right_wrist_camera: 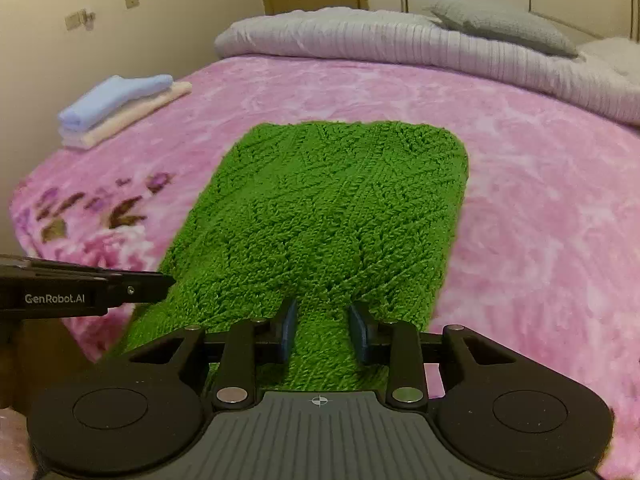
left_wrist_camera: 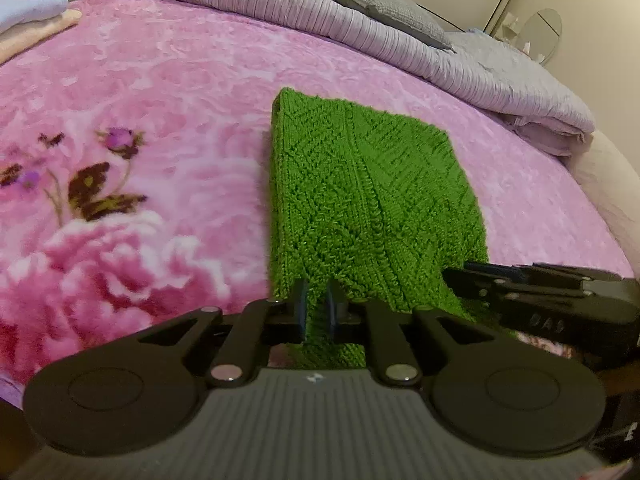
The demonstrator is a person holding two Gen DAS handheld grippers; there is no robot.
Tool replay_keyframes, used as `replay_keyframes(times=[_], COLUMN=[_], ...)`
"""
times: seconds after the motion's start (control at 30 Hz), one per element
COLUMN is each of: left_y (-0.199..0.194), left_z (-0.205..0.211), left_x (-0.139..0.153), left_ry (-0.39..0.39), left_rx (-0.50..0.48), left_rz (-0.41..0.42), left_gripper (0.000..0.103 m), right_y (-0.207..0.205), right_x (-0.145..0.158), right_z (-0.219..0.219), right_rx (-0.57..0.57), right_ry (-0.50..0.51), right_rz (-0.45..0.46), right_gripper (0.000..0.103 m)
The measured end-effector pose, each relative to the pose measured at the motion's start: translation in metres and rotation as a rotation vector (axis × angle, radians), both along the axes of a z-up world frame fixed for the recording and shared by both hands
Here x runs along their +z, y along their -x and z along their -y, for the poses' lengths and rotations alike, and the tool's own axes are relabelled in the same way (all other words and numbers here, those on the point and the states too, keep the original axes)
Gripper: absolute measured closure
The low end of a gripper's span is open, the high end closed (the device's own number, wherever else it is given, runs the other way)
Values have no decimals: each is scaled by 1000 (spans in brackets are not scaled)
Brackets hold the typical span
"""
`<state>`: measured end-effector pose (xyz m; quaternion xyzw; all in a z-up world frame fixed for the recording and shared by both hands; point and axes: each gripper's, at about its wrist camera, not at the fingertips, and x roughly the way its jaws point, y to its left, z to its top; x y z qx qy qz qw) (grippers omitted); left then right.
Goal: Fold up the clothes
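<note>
A green knitted garment (left_wrist_camera: 368, 196) lies folded into a long strip on the pink floral blanket (left_wrist_camera: 140, 92); it also shows in the right wrist view (right_wrist_camera: 320, 208). My left gripper (left_wrist_camera: 318, 300) is shut on the garment's near left edge. My right gripper (right_wrist_camera: 322, 320) is at the near right edge with a strip of knit between its blue pads (right_wrist_camera: 289, 330); the jaws stand partly apart. Each gripper shows from the side in the other's view: the right gripper (left_wrist_camera: 460, 276) and the left gripper (right_wrist_camera: 160, 284).
A stack of folded clothes, blue on cream (right_wrist_camera: 120, 108), sits at the blanket's far left. A rolled lilac duvet (right_wrist_camera: 400, 44) and a grey pillow (right_wrist_camera: 500, 24) lie along the head of the bed. The bed's near left edge drops off (right_wrist_camera: 48, 320).
</note>
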<state>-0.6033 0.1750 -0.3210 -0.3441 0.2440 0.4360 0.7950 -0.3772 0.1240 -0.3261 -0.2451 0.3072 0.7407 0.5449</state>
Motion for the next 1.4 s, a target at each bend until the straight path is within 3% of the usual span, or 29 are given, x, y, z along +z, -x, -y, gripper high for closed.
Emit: replay_keyframes(times=[0.13,0.3,0.43,0.53,0.6,0.73,0.93,1.03,1.2,1.3,1.4], left_y=[7,-6,-21,-17,-16,-15,-40,-58,-66,-56,-55], left_z=[16,35,39,39,37,27,-19,-44,-54,-57,-73], left_x=[18,24,-5,-11,-6,20,46,35,-12,-14,-2], left_ry=[-33,-65,-36,-25,-6,-43,-119,-111,-108,-77,-91], left_rx=[-22,-110,-132,-114,-110,-104,-140,-164,-169,-146,-132], left_rz=[33,25,-98,-92,-94,-72,0,-30,-91,-37,-30], left_gripper=[96,96,95,95,96,98,98,98,92,93,96], right_y=[-18,-15,2,16,12,-13,-38,-43,-36,-25,-31], right_x=[18,31,15,0,1,22,48,45,13,-6,2], right_z=[19,52,64,64,63,48,5,-24,-50,-49,-53], right_rx=[-61,-82,-63,-15,-5,-28,-99,-115,-74,-21,-2], right_ry=[-34,-81,-51,-34,-20,57,-50,-74,-44,-57,-34], right_rz=[-83,-103,-43,43,44,-71,-90,-94,-59,31,14], right_gripper=[70,70,70,70,70,70,70,70,70,70,70])
